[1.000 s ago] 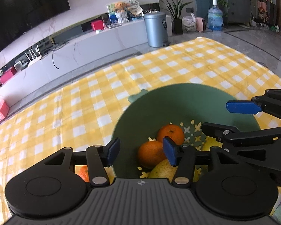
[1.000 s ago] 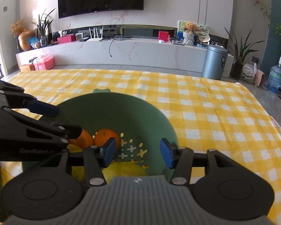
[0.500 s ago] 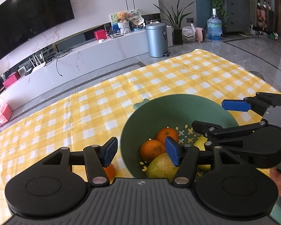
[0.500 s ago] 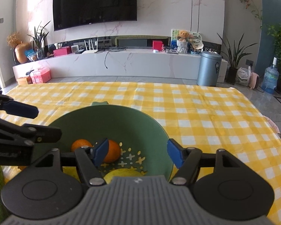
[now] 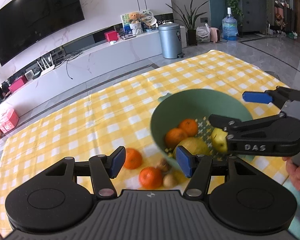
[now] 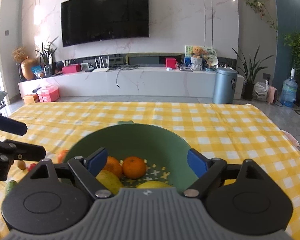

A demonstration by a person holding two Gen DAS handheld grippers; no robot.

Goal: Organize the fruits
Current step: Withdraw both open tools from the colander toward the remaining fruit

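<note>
Left wrist view shows both tools spread and empty, the right tool [image 5: 240, 108] having just widened over the green bowl [image 5: 190, 100] of fruit; next, the left tool [image 5: 148, 160] probably pinches a loose orange [image 5: 150, 177] on the surface [image 5: 70, 124].

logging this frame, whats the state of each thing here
left gripper: open, empty
right gripper: jaws just opening, nothing between them
bowl: on the table, holding fruit
oranges in bowl: two, side by side
oranges on cloth: two, loose beside bowl
</note>
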